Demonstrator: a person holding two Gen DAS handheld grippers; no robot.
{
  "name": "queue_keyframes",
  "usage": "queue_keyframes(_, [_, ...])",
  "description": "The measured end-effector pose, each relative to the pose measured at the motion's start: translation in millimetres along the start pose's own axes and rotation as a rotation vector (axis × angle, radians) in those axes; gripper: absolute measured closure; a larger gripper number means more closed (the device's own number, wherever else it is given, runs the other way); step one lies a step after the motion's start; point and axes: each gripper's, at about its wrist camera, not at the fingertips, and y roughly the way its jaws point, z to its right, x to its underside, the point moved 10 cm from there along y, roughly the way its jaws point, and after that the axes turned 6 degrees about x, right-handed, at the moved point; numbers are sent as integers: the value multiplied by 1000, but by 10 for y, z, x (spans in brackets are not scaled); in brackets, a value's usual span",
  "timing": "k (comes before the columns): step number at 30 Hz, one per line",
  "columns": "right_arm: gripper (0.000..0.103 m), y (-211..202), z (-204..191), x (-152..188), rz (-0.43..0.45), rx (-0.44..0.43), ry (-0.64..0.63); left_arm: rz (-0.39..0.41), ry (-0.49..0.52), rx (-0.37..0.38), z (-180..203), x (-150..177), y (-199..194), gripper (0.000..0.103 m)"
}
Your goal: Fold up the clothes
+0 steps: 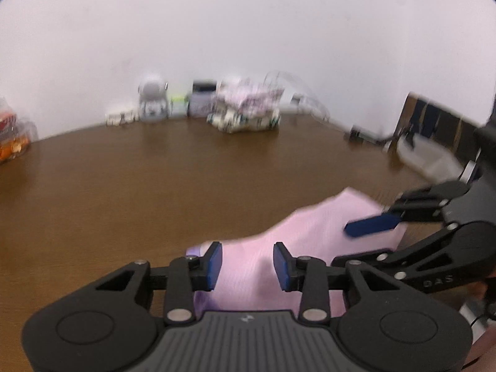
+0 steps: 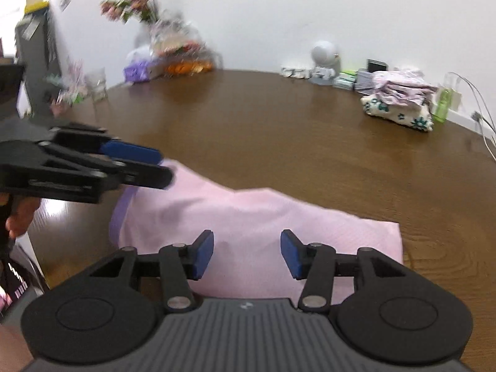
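Garment [image 2: 248, 226]: pink, flat on brown surface [image 2: 279, 142]; folded floral stack [image 2: 400, 102] far behind. Left hand-held gripper [image 1: 248, 263] and right hand-held gripper [image 2: 247, 254]: jaws apart, empty.

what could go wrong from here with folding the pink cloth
Both grippers, left and right, are open over the pink garment, so nothing holds it; a shallow pinch might catch only the top layer and undo the fold. They also work close together, so a careless move may knock one against the other. Dragging the cloth across the table could skew its edges.
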Motion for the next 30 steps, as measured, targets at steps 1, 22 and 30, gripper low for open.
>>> queue_keyframes(1, [54,28,-23,44,-4,6,-24,-19,-7,-16,-31,65,32,70])
queue_keyframes(22, [50,197,347,50,28,50,16,-155,82,-37,231,591,-290,71])
queue_keyframes(30, [42,-92,447,123,65,39,5,-52,47,-27,187,202,-395,72])
